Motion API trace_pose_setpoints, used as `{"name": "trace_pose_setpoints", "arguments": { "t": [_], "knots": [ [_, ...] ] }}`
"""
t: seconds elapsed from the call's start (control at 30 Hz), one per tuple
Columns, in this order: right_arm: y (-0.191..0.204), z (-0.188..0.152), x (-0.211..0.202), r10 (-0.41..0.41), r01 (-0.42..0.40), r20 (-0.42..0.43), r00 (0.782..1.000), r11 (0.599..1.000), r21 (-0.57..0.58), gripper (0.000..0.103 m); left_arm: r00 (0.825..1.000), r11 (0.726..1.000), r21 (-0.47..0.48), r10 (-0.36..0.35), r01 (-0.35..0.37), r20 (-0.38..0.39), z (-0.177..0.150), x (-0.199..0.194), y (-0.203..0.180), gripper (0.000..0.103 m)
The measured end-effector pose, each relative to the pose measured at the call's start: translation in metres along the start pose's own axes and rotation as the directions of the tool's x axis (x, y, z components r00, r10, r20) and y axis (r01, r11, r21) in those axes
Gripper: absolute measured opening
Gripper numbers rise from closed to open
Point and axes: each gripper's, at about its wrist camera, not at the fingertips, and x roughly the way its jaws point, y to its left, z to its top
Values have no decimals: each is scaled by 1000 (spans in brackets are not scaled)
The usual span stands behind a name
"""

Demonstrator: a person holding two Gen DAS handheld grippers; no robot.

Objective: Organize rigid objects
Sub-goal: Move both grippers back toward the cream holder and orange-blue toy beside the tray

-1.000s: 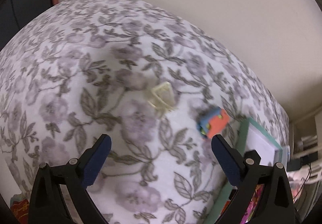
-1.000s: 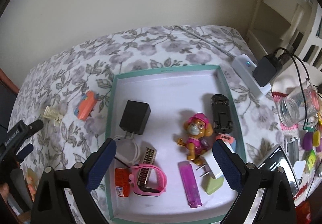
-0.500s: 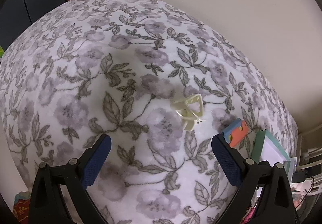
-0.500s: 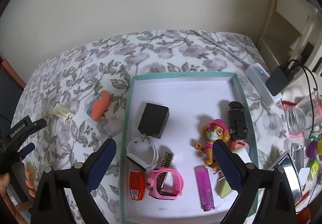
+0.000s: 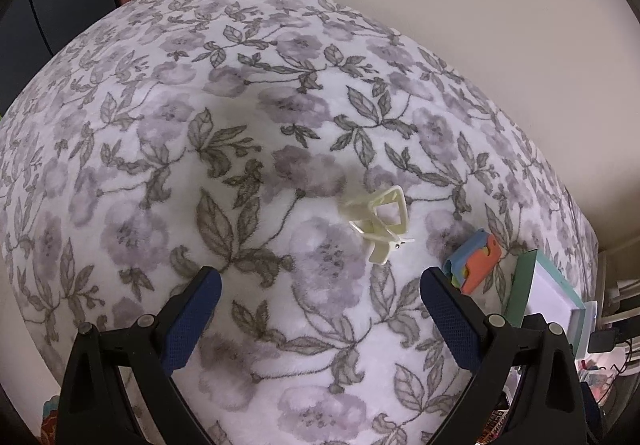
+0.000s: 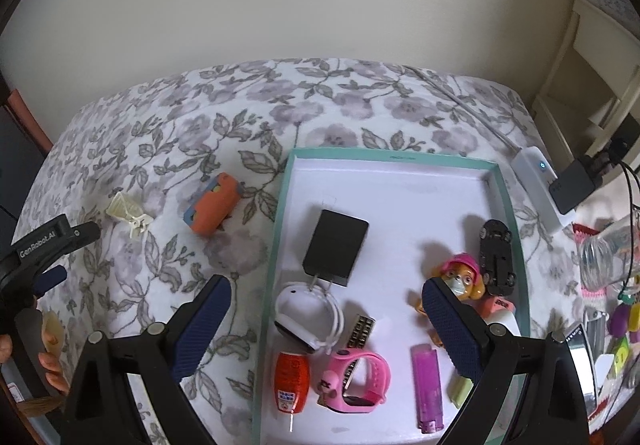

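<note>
With both grippers' tongs apart, we centre the left gripper over the probably springy clip before closing.

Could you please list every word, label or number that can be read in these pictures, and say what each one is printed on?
"GenRobot.AI": white letters on the black body of the left gripper, seen in the right wrist view.

Too small or blurred to read: the white label on the small red bottle, the marking on the pink watch, and the number on a yellow-green tag at the right edge.

No text shows in the left wrist view.
</note>
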Motion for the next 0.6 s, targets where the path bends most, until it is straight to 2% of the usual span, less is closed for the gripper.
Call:
{"name": "trace_pose_setpoints", "arguments": {
  "t": [0.37, 0.6],
  "knots": [
    [25, 6, 22, -18, 15, -28, 999, 997, -75, 98, 999, 999, 47, -4, 6, -41, 8, 15, -5, 100],
    [46, 18, 34, 56, -57, -28, 998, 996, -71, 95, 999, 999, 24, -26, 27, -40, 23, 22, 4, 100]
  ]
}}
